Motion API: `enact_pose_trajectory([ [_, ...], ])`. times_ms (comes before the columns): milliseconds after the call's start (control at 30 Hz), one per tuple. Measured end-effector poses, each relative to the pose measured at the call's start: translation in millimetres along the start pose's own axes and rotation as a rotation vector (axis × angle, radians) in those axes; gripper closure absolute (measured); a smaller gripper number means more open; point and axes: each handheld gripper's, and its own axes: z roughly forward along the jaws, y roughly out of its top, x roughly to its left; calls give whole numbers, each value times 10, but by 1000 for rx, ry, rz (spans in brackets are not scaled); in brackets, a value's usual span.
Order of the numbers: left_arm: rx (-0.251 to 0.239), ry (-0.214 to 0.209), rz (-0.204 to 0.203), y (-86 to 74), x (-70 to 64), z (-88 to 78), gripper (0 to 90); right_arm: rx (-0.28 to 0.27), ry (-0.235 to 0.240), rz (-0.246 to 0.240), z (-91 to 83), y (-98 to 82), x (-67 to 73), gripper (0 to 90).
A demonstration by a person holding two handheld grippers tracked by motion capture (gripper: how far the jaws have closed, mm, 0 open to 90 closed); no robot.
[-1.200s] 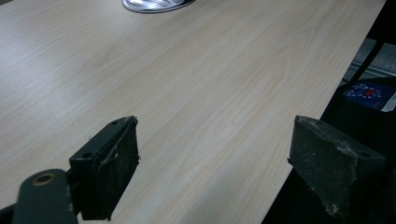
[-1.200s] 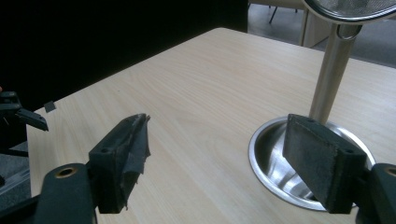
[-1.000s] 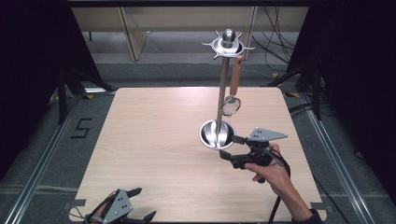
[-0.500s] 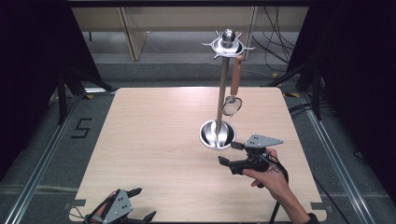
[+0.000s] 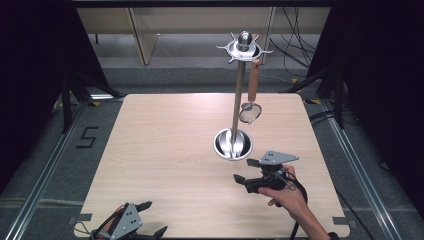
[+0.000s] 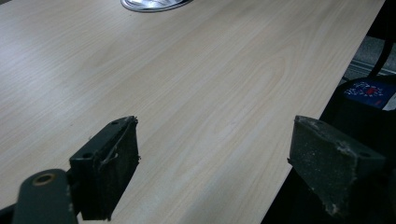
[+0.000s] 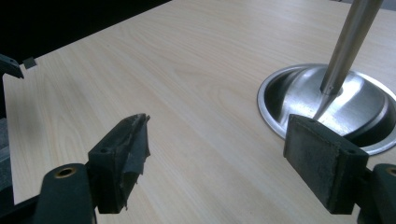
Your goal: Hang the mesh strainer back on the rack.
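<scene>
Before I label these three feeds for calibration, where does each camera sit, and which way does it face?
High view: above the person's side, looking forward and down on the table; right hand and both tongs show.
Left gripper view: rides the left tongs at the near edge, facing across bare wood; open jaws show.
Right gripper view: rides the right tongs, facing the stand base; open jaws show.
Shared: all three catch that base.
</scene>
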Motion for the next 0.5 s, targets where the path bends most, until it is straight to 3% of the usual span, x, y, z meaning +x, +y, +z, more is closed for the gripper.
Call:
enact_pose_trajectory([
  [33, 3, 5, 6, -1, 2, 1, 152, 11, 7, 25, 0, -28, 16, 233],
  [67, 3, 5, 6, -1, 2, 1, 152, 2, 6, -9, 15, -40, -8, 233],
  [167, -9, 9, 14, 1, 8, -1, 151, 16, 11, 22, 13, -76, 15, 234],
  [233, -9, 8, 14, 2, 10, -1, 151, 12, 7, 5, 4, -93, -6, 236],
  [267, -10, 10, 10, 1, 6, -1, 151, 36, 2, 29, -10, -102, 15, 236],
  [400, -3, 3, 9, 2, 4, -2, 151, 29, -7, 7, 0, -138, 0, 240],
  [500, -5, 7, 17, 3, 7, -3, 150, 53, -19, 0, -15, -167, -2, 240],
])
